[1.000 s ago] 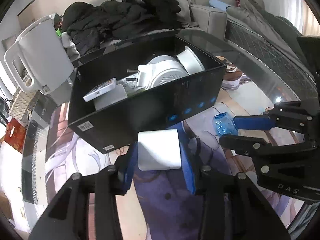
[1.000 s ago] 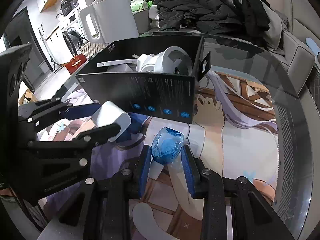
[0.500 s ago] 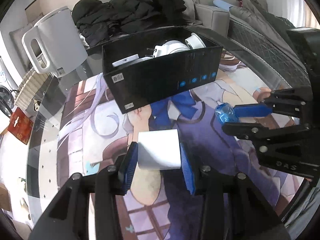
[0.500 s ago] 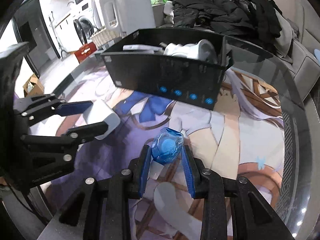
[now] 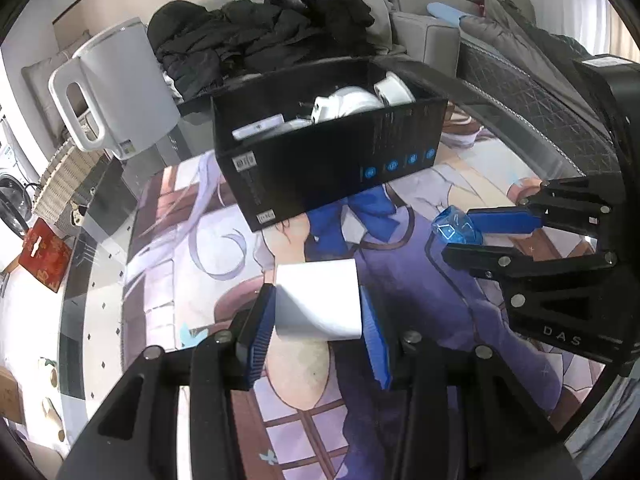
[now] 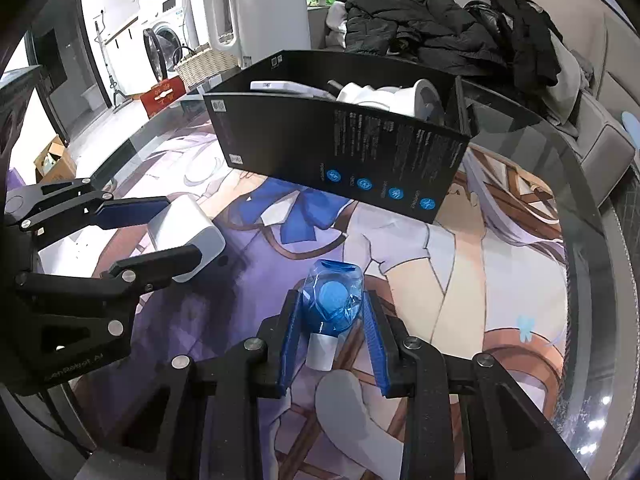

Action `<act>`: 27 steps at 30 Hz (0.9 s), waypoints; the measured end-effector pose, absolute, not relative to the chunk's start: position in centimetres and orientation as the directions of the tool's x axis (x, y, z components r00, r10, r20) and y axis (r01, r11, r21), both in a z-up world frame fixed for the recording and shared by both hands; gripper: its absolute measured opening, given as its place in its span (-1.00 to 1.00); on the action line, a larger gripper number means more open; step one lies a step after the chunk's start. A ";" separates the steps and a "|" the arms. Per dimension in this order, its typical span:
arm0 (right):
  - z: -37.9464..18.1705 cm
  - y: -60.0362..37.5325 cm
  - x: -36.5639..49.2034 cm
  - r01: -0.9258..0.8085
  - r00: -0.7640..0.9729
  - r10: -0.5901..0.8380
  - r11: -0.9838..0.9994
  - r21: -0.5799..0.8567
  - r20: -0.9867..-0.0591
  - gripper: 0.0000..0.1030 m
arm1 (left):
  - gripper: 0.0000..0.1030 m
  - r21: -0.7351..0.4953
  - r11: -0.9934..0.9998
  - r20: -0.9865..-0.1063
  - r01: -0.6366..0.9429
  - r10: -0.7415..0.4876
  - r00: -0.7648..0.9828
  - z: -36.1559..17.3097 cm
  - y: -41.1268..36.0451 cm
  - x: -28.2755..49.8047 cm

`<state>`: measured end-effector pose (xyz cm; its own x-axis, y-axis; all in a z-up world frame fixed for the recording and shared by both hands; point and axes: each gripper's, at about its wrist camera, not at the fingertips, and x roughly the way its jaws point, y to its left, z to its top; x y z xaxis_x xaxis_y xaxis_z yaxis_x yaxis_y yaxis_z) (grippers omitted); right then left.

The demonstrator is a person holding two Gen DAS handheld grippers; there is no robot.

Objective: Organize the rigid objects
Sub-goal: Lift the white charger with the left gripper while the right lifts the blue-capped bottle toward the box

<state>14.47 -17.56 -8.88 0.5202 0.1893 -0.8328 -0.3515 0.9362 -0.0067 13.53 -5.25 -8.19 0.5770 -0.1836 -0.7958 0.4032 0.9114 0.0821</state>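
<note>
My left gripper is shut on a white rounded block, held above the printed mat; it also shows in the right wrist view. My right gripper is shut on a small blue-wrapped object with a white base, also seen in the left wrist view. An open black box stands ahead of both grippers, holding a white plug adapter, a white disc and a flat white device. In the right wrist view the box is farther back.
A white electric kettle stands behind the box at the left. Dark clothes are piled on a sofa behind. A wicker basket and a red packet lie off the table's left edge. The glass table rim curves at the right.
Both grippers have drawn back from the black box with their objects still held; the box looked near a second ago and stands farther off now. Grips unchanged.
</note>
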 end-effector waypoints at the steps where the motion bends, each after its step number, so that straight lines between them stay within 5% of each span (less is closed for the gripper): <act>1: -8.7 -17.6 14.4 -0.354 0.524 0.192 0.935 -0.007 -0.830 -0.41 | -0.21 0.078 0.912 -0.790 0.403 -0.190 0.583 -7.9 -5.2 13.4; 11: -4.4 -17.7 11.9 -0.354 0.631 0.242 0.935 0.004 -0.737 -0.41 | -0.21 0.080 0.925 -0.683 0.371 -0.220 0.696 -4.0 -4.5 11.6; 21: 1.9 -16.9 7.5 -0.347 0.820 0.278 0.937 -0.047 -0.501 -0.41 | -0.21 0.102 0.937 -0.475 0.334 -0.249 0.844 1.1 -3.5 8.3; 27: 3.7 -16.8 6.4 -0.345 0.852 0.290 0.937 -0.050 -0.436 -0.41 | -0.21 0.082 0.946 -0.402 0.313 -0.255 0.879 3.2 -2.7 7.9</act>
<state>6.44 -16.78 3.69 0.8520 0.2903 -0.4357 -0.3450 0.9373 -0.0501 7.91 -2.68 3.25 0.8791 -0.2554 -0.4025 0.3126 0.9463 0.0823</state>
